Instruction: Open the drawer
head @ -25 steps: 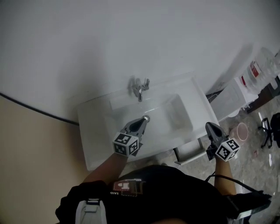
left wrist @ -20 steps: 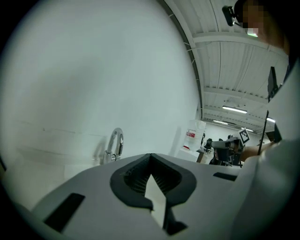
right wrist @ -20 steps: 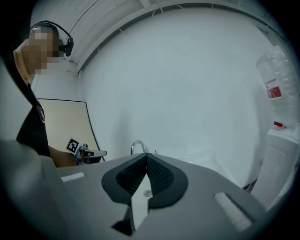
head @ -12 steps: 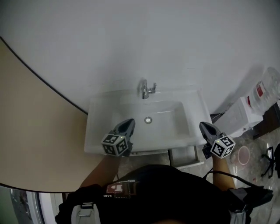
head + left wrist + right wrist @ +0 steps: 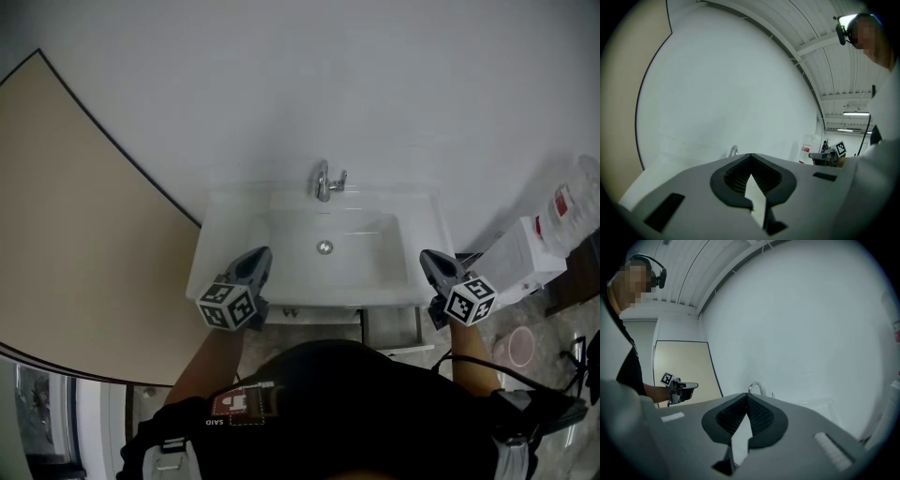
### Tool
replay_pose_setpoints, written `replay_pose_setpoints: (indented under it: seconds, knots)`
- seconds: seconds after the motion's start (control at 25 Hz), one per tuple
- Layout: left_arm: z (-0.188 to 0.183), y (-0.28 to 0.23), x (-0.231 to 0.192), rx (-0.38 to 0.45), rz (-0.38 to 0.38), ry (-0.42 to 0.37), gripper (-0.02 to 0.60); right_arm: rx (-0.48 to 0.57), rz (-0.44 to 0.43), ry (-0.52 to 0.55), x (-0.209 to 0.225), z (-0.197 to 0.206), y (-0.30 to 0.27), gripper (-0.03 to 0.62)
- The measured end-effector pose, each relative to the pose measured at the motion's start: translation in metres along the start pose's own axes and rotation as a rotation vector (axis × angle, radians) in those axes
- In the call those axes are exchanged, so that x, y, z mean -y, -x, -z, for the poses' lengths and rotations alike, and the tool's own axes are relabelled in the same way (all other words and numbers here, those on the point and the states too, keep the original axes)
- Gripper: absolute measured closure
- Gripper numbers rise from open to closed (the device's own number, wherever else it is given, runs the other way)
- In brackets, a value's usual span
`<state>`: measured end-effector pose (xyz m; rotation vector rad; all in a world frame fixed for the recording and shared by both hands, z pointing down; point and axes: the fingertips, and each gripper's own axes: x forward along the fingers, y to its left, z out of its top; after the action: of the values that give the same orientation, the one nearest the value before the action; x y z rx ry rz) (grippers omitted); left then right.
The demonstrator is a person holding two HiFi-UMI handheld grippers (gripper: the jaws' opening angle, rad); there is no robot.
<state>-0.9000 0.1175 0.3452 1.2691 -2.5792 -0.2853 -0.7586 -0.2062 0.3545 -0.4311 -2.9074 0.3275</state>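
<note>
Both left gripper [image 5: 260,254] and right gripper [image 5: 427,256] (jaws pressed together) flank sink [image 5: 412,217]; drawer [image 5: 392,328] pulled out.

I stand before a white rectangular ceramic washbasin [image 5: 217,274] set against a plain white wall [image 5: 281,84], with its chrome tap [image 5: 325,180] at the back rim and a round metal drain [image 5: 324,247] mid-bowl. My left gripper [image 5: 262,255] is over the front left corner and my right gripper [image 5: 427,256] over the front right corner. Under the basin's front, right of centre, a white drawer [image 5: 389,328] juts out. A beige flat panel [image 5: 75,234] lies left. A white box [image 5: 520,253] and a clear plastic bottle [image 5: 574,202] stand right.
</note>
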Motion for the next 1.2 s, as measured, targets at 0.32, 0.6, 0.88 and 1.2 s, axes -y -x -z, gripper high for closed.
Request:
replay_pose_setpoints:
  seconds: [0.32, 0.6, 0.88, 1.2]
  knots:
    - [-0.025, 0.049, -0.058, 0.065, 0.016, 0.002, 0.581, 0.005, 0.002, 0.038, -0.051, -0.006, -0.046, 0.592]
    - [-0.051, 0.082, -0.153, 0.041, 0.086, -0.018, 0.581, 0.039, 0.029, 0.016, -0.124, 0.002, -0.127, 0.592]
    - [-0.064, 0.097, -0.22, 0.027, 0.133, -0.048, 0.581, 0.063, 0.065, -0.018, -0.167, 0.018, -0.181, 0.592]
    - [-0.077, 0.091, -0.255, 0.018, 0.168, -0.048, 0.581, 0.052, 0.117, 0.002, -0.173, 0.009, -0.208, 0.592]
